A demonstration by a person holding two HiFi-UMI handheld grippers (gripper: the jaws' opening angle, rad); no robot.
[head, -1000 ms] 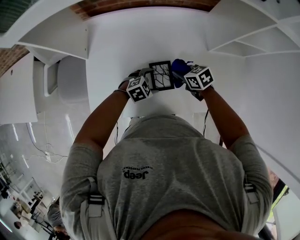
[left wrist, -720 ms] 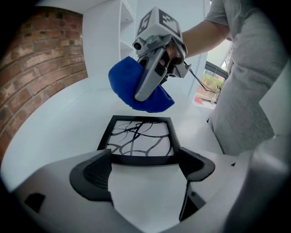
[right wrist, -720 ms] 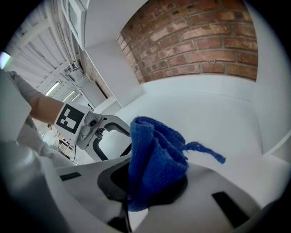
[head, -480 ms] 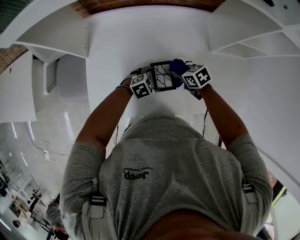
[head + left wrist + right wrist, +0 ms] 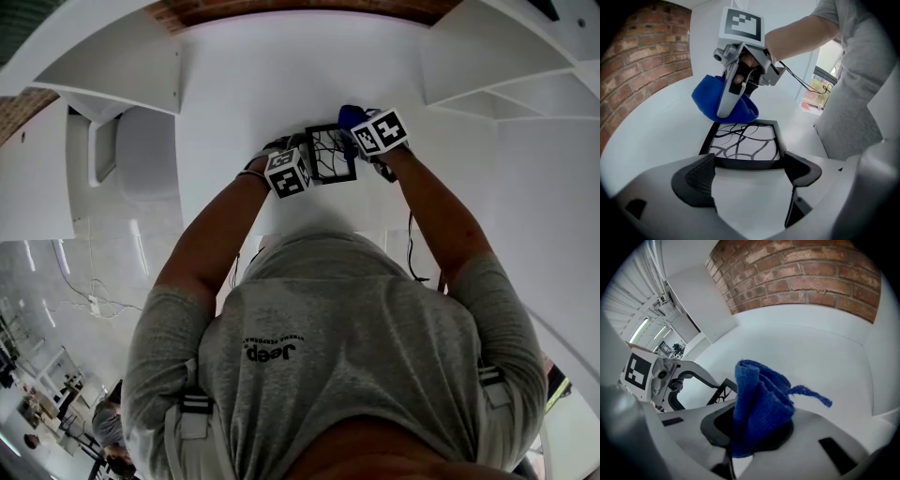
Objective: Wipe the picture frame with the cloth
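Our right tool (image 5: 754,439) was clamped on the bunched blue cloth (image 5: 761,394), which sat at the far edge of the picture frame (image 5: 743,145); we could not tell whether it touched. That frame lay flat on the white desk (image 5: 656,131). Our left tool (image 5: 747,174) was at the frame's near edge. Its jaws had just been opening and stood wide, with that edge between them but apparently not pinched. We judged the main risk to be the frame sliding on the smooth desk under a wiping push, since nothing pinned it. Pressing too deep could bring the hard jaw tips onto the frame's face, and a stroke towards the near edge could run into our left tool.
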